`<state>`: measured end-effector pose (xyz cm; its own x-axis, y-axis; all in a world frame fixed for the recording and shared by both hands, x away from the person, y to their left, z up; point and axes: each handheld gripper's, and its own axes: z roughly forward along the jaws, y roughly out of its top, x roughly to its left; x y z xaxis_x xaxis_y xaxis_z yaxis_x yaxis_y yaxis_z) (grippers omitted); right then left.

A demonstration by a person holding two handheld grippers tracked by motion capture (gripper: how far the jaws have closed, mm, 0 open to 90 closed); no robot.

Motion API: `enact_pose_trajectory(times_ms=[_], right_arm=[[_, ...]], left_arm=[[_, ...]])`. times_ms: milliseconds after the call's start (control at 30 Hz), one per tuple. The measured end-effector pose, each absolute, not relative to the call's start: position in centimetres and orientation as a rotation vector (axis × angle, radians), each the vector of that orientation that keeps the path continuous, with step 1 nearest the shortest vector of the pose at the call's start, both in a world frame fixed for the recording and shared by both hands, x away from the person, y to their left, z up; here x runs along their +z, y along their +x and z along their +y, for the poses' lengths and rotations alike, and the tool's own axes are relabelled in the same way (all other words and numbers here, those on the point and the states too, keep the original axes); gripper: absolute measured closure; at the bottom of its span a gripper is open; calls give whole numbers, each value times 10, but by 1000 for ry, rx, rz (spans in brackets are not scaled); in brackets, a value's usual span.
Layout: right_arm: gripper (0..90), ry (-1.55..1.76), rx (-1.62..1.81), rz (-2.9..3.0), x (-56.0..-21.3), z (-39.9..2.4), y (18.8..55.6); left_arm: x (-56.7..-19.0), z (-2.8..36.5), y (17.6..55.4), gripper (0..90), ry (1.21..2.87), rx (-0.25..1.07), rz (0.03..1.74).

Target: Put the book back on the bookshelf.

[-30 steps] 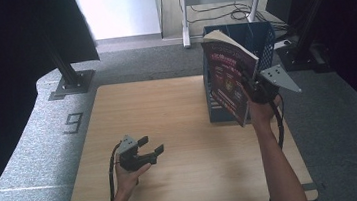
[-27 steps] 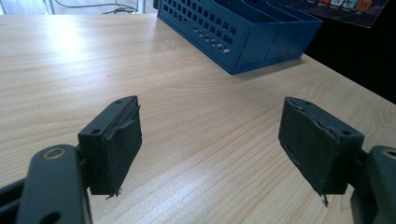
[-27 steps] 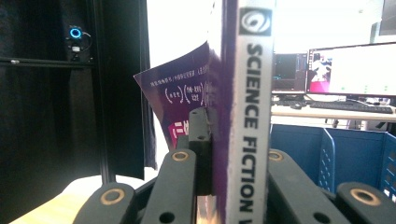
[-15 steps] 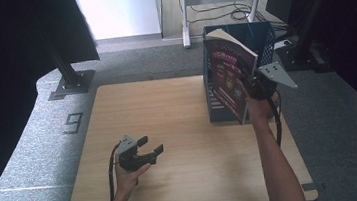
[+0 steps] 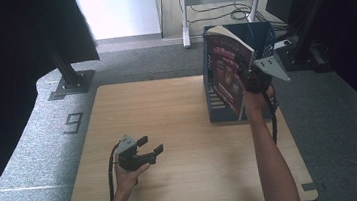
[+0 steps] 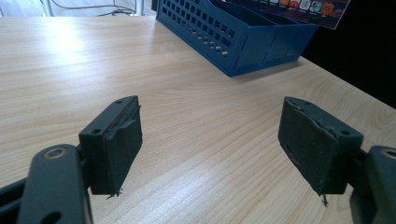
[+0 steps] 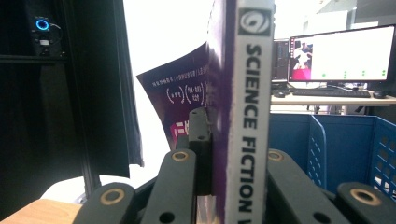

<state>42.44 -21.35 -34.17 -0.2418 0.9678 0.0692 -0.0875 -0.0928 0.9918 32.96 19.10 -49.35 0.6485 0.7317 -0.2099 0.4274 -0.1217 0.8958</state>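
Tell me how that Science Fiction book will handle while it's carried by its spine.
The book is probably a floppy paperback: its front cover curls away from the pages beside the right gripper. Clamped at the spine alone, it may sag or fan open. It looks thin, so likely light, and should slide into the blue file rack easily.

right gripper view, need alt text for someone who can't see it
The right gripper is shut on a book, seen spine-on between its two black jaws, the white spine reading "SCIENCE FICTION" and a purple cover curling away to the left. Behind it stand the walls of a blue file rack and a lit monitor on a desk.
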Motion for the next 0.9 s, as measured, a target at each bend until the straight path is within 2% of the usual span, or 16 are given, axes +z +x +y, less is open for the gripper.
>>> enact_pose_trajectory(times_ms=[900], right_arm=[[812,1126,1464,1193,-343,-209,445]], left_arm=[[-495,187,324,215,1768,335,933]])
